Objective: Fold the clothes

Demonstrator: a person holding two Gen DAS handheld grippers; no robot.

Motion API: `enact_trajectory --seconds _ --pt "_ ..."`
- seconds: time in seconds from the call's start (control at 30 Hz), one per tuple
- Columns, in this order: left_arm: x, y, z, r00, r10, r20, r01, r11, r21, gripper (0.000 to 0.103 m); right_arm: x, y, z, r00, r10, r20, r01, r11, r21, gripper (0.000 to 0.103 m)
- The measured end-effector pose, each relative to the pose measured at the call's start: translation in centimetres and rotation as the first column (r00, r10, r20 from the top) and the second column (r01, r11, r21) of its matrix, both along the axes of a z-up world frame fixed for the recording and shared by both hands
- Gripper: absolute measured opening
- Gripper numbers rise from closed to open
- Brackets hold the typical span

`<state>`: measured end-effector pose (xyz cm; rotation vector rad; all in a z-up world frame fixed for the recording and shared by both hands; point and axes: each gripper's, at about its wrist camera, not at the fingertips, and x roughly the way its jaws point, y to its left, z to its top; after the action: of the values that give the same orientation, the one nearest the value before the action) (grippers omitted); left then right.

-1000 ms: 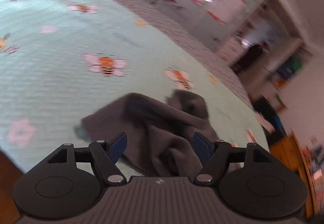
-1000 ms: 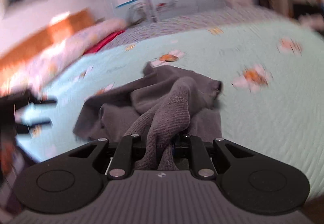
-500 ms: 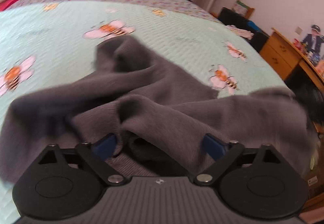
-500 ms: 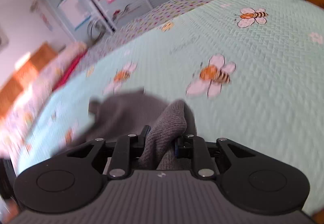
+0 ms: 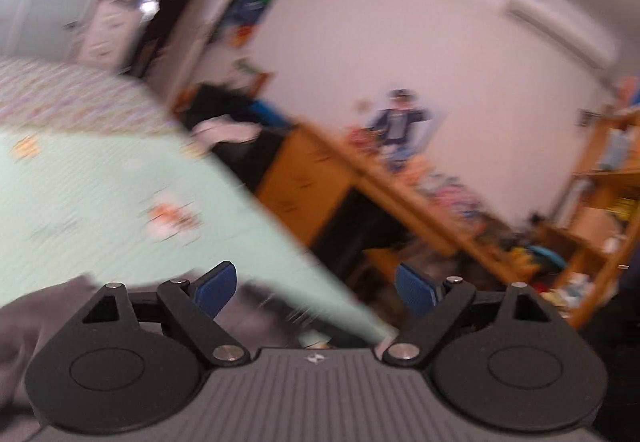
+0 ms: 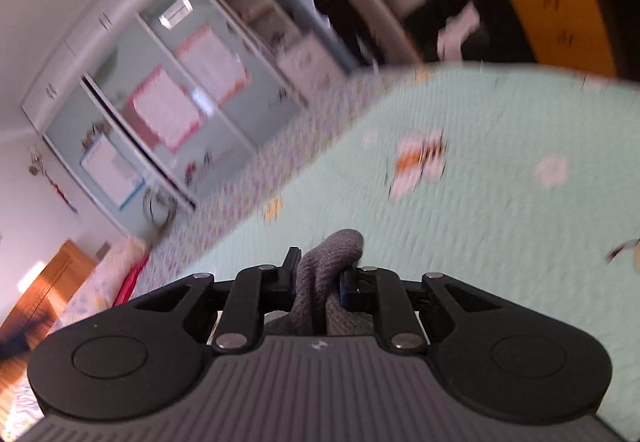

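One bed point(image 6: 500, 202), mint quilt with bee print. One grey knit garment point(image 6: 332, 282), bunched fold pinched in my right gripper point(image 6: 318, 278), jaws clamped tight on it. My left gripper point(image 5: 316, 288): jaws wide apart, holding nothing, grey cloth at its lower left. Both views blurred.

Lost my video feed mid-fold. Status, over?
Right tongs shut on grey garment. Left tongs open, empty, garment low at left. Bedspread ahead, nothing in the way.
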<state>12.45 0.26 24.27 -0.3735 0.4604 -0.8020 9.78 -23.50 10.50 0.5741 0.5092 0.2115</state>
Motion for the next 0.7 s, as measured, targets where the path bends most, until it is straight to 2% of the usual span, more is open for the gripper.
enact_trajectory --seconds 0.1,0.17,0.23,0.3,0.37,0.43,0.5,0.53,0.57,0.63,0.7 --pt "-2.9 -0.6 3.9 0.995 -0.076 0.069 0.080 0.995 -0.065 0.090 -2.1 -1.0 0.7 0.998 -0.032 0.056 0.034 0.999 -0.029 0.018" --pt "-5.7 1.2 5.7 0.992 -0.055 0.117 0.068 0.992 -0.111 0.091 -3.5 -1.6 1.2 0.994 -0.053 0.094 0.057 0.997 -0.048 0.018" --pt "-8.4 4.0 6.6 0.991 0.055 0.122 -0.044 0.995 -0.085 0.092 -4.9 -1.4 1.4 0.993 -0.050 0.108 0.055 0.997 -0.047 0.018" --pt "-10.3 6.9 6.1 0.982 0.159 0.106 -0.159 0.987 -0.010 0.094 -6.2 -0.1 1.6 0.995 -0.003 0.103 0.005 1.000 -0.013 0.018" --pt "-11.3 9.6 3.7 0.972 0.229 0.057 -0.233 0.969 0.078 0.094 -7.6 1.8 2.1 0.992 0.055 0.110 -0.058 0.998 0.017 0.018" --pt "-11.7 12.3 -0.1 0.963 0.265 -0.045 -0.258 0.958 0.126 0.094 -10.2 5.9 2.6 0.971 0.177 0.163 -0.173 0.984 -0.040 0.018" --pt "-12.0 14.7 -5.0 0.936 0.302 -0.179 -0.281 0.951 0.132 0.094 -13.0 11.2 2.3 0.898 0.385 0.213 -0.359 0.921 -0.151 0.009" --pt "-12.2 15.8 -7.3 0.916 0.323 -0.239 -0.302 0.946 0.121 0.094 -14.3 13.3 1.6 0.863 0.453 0.224 -0.414 0.888 -0.199 0.000" --pt "-12.5 16.8 -9.6 0.891 0.343 -0.296 -0.326 0.939 0.107 0.094 -15.5 15.3 1.0 0.827 0.513 0.230 -0.461 0.853 -0.245 0.000" --pt "-13.0 18.5 -13.9 0.843 0.348 -0.410 -0.363 0.931 0.044 0.094 -16.9 17.7 -0.4 0.820 0.533 0.209 -0.470 0.835 -0.287 0.000" --pt "-12.9 19.2 -17.0 0.816 0.310 -0.488 -0.362 0.932 -0.012 0.094 -17.3 18.6 -1.4 0.818 0.548 0.176 -0.484 0.820 -0.305 0.000"
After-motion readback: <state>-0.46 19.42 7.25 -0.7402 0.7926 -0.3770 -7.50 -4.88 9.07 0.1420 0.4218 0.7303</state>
